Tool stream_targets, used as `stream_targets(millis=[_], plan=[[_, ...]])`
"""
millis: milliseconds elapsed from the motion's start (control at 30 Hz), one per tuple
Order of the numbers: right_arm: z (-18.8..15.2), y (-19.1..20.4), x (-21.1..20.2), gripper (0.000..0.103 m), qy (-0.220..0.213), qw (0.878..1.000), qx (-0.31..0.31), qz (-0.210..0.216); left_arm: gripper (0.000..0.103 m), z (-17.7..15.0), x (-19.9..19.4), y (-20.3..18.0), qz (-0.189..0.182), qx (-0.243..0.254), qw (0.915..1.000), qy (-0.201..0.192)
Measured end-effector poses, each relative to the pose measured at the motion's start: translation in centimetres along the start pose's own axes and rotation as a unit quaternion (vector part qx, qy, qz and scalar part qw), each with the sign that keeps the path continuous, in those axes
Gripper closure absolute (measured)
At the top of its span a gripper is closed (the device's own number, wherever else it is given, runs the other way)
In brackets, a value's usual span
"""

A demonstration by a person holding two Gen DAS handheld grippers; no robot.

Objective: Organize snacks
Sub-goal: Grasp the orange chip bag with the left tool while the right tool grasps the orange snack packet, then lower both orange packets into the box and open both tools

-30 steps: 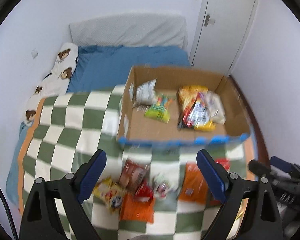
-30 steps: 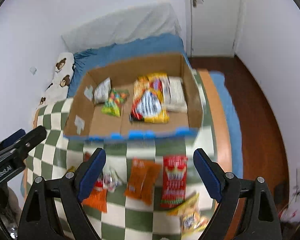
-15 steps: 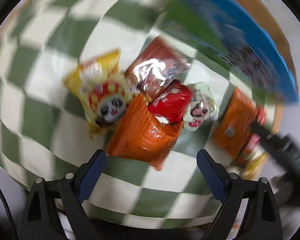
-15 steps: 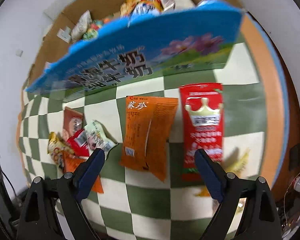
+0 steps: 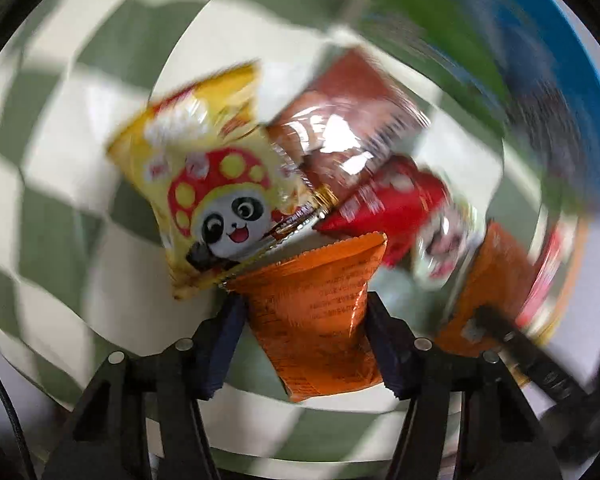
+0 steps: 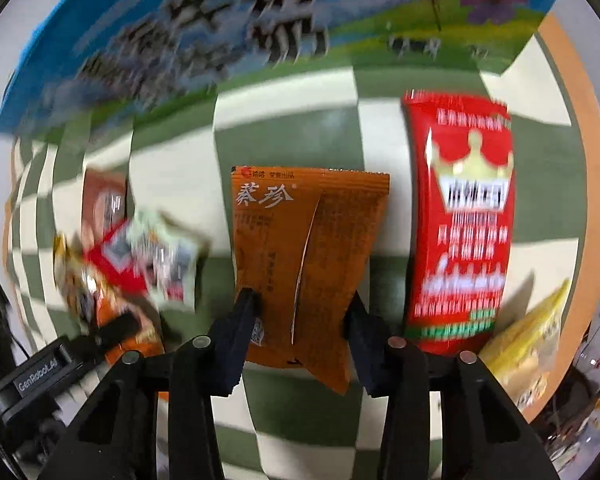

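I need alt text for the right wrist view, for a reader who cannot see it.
The right gripper, its jaws just closing, clamps an orange snack packet lying on a green-and-white checked blanket. A tall red packet lies to its right, a blurred pile of small packets to its left, and a blue printed box wall behind.

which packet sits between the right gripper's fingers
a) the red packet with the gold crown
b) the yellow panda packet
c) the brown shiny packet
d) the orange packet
d: in the right wrist view the right gripper has just been closing its jaws, and its pads now press both edges of the orange packet, while the red crown packet lies apart beside it on the checked blanket.
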State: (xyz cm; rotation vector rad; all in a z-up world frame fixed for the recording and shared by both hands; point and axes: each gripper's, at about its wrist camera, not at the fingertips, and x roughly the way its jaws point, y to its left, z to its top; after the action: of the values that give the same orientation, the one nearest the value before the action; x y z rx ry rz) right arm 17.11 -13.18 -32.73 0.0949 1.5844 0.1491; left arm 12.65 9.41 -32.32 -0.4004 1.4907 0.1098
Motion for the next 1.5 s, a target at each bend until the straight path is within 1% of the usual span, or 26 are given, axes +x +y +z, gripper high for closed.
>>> stream_targets(millis=[33,67,133,167,200,233,267,300,367,433,533,600,633,667,767,800,867,933,1000,1100,1200,1233,1300,1333,1433,1500], plan=[[-0.8,0.0,0.2,0.057,0.009,1.0,-0.009,0.002,0.046,-0.4,-0.2,-0.7,0.02,0.041,0.9989,-0.007],[-1.6,-0.1,0.5,0.057,0.018,1.0,-0.016,0.003,0.046,-0.9,-0.3,-1.5,0.044,0.082,0.9955,-0.014],[-3.1,-0.1,1.1,0.057,0.038,0.999,-0.03,0.009,0.046,-1.9,-0.3,-2.9,0.082,0.159,0.9835,-0.027],[-3.8,-0.2,1.5,0.057,0.048,0.998,-0.035,0.011,0.046,-2.3,0.0,-3.5,0.099,0.186,0.9773,-0.029],[-4.3,-0.1,1.7,0.057,0.054,0.998,-0.04,0.013,0.046,-2.5,0.4,-3.8,0.109,0.199,0.9735,-0.028],[-4.7,0.0,2.0,0.057,0.059,0.997,-0.045,0.013,0.045,-2.5,0.8,-4.3,0.114,0.202,0.9724,-0.025],[-4.9,-0.1,2.1,0.057,0.057,0.997,-0.045,0.013,0.042,-2.5,1.1,-4.2,0.113,0.194,0.9742,-0.019],[-5.0,-0.1,2.2,0.055,0.055,0.998,-0.042,0.015,0.04,-2.3,1.4,-4.1,0.109,0.183,0.977,-0.012],[-5.0,-0.1,2.5,0.05,0.055,0.998,-0.031,0.021,0.031,-2.2,2.1,-3.3,0.093,0.145,0.9851,0.002],[-4.9,0.8,3.3,0.04,0.055,0.998,-0.024,0.024,0.031,-2.2,2.8,-2.0,0.073,0.102,0.9919,0.016],[-4.6,1.6,4.0,0.038,0.049,0.999,-0.016,0.012,0.031,-2.4,3.8,-0.5,0.045,0.045,0.9975,0.032],[-4.7,2.3,4.4,0.038,0.041,0.999,-0.007,0.005,0.032,-2.6,3.9,-0.2,0.042,0.035,0.9982,0.027],[-4.8,2.5,4.5,0.039,0.036,0.999,-0.005,0.001,0.04,-2.8,3.8,-0.3,0.045,0.035,0.9981,0.021],[-4.9,2.7,4.6,0.04,0.029,1.0,-0.005,-0.004,0.051,-3.0,3.6,-0.4,0.047,0.04,0.998,0.017],[-5.9,2.1,3.9,0.051,0.011,1.0,-0.01,-0.005,0.058,-3.5,2.7,-0.9,0.051,0.055,0.9972,0.005],[-5.9,2.1,3.7,0.06,0.006,1.0,-0.011,-0.003,0.059,-3.6,2.4,-0.9,0.051,0.058,0.997,0.002],[-6.1,2.3,2.9,0.066,0.0,1.0,-0.012,0.01,0.059,-4.0,1.2,-1.3,0.05,0.066,0.9966,-0.01],[-6.2,2.5,2.1,0.072,-0.007,1.0,-0.015,0.02,0.059,-4.1,-0.7,-2.9,0.047,0.075,0.9957,-0.027],[-6.2,3.0,0.9,0.075,-0.017,0.999,-0.021,0.033,0.059,-4.0,-2.9,-3.8,0.04,0.085,0.9944,-0.048],[-5.9,3.1,-1.2,0.075,-0.033,0.997,-0.024,0.058,0.059,-3.2,-6.8,-5.0,0.023,0.101,0.9911,-0.083],[-5.1,2.6,-4.0,0.075,-0.058,0.995,-0.024,0.081,0.059,-1.3,-10.3,-6.3,0.005,0.114,0.9872,-0.111],[-4.2,2.4,-5.1,0.076,-0.065,0.994,-0.023,0.089,0.059,-0.8,-11.6,-7.0,-0.002,0.119,0.9854,-0.122],[-2.7,1.8,-8.3,0.076,-0.092,0.99,-0.028,0.102,0.059,2.1,-14.1,-6.0,-0.015,0.131,0.9815,-0.139],[-1.8,2.0,-9.9,0.076,-0.105,0.988,-0.03,0.108,0.059,3.1,-15.5,-6.8,-0.023,0.137,0.9792,-0.148],[0.6,1.6,-14.5,0.076,-0.141,0.981,-0.033,0.129,0.059,7.3,-16.7,-7.7,-0.033,0.149,0.9749,-0.162],[2.4,1.8,-17.1,0.076,-0.162,0.977,-0.038,0.133,0.059,9.7,-17.3,-9.1,-0.029,0.159,0.9727,-0.166]])
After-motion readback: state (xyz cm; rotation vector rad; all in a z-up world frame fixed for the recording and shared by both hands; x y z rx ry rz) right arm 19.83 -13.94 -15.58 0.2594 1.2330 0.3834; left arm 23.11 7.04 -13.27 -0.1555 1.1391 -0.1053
